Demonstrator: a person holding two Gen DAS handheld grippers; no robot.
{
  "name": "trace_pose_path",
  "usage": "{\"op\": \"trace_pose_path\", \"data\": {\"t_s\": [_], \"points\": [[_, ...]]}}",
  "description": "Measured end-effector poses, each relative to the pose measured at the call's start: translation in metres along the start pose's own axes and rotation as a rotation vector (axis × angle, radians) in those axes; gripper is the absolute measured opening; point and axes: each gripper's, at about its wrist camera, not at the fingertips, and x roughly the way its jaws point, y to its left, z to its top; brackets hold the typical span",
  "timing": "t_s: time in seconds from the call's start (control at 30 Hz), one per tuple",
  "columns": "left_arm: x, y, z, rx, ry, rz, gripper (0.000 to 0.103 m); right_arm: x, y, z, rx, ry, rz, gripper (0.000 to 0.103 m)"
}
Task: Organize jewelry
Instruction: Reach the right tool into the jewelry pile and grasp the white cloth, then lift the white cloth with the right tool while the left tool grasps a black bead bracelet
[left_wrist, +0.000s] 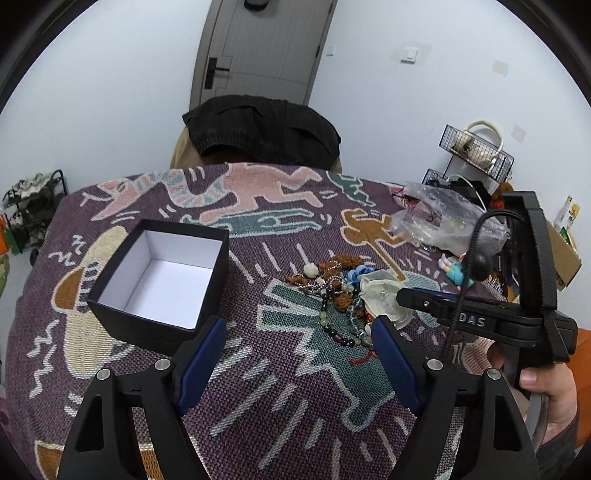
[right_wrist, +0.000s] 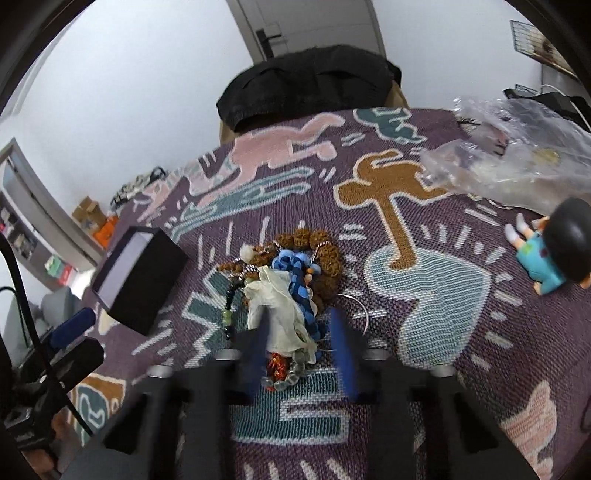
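A tangled heap of jewelry (right_wrist: 291, 280) — brown seed-bead strands, green and dark stone bead bracelets, a blue twisted cord, a silver chain and a pale translucent pouch — lies at the centre of the right wrist frame, on a purple woven tablecloth with cartoon figures (right_wrist: 424, 332). The right gripper (right_wrist: 301, 354), blurred at the lower centre of that frame, stands with its blue-padded jaws apart on either side of the pouch and the near end of the pile; nothing is pinched yet. In the left wrist frame the same heap sits right of centre, and the left gripper (left_wrist: 299, 339) hangs at the bottom of the frame with jaws wide open and empty, above bare cloth. An open black cardboard box with a white lining (left_wrist: 159, 277) waits empty at the left of that frame, well apart from the pile.

A crumpled clear plastic bag (right_wrist: 517, 162) and a small doll in a teal shirt with black hair (right_wrist: 550, 254) lie toward the right edge of the right wrist frame.

The risk from here looks plain: the strands are knotted together, so closing on the pouch could drag several pieces at once, or snag a chain and scatter beads short of the box.
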Motion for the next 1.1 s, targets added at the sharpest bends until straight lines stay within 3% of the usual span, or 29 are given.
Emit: {"op": "trace_pose_path", "data": {"t_s": [0.13, 0.33, 0.67, 0.8, 1.1], "points": [[0.008, -0.002, 0.002, 0.010, 0.017, -0.002, 0.082, -0.007, -0.002, 0.004, -0.012, -0.025, 0.012, 0.002], [0.022, -0.006, 0.006, 0.014, 0.038, -0.006, 0.082, -0.048, -0.009, 0.011, -0.001, -0.121, 0.048, 0.002], [0.044, -0.027, 0.010, 0.051, 0.079, -0.052, 0.081, -0.084, -0.014, 0.010, -0.001, -0.195, 0.064, 0.002], [0.061, -0.032, 0.013, 0.046, 0.126, -0.085, 0.066, -0.098, -0.021, 0.006, 0.014, -0.228, 0.079, 0.002], [0.093, -0.046, 0.007, 0.051, 0.220, -0.124, 0.059, -0.120, -0.040, -0.002, 0.055, -0.279, 0.094, 0.002]]}}
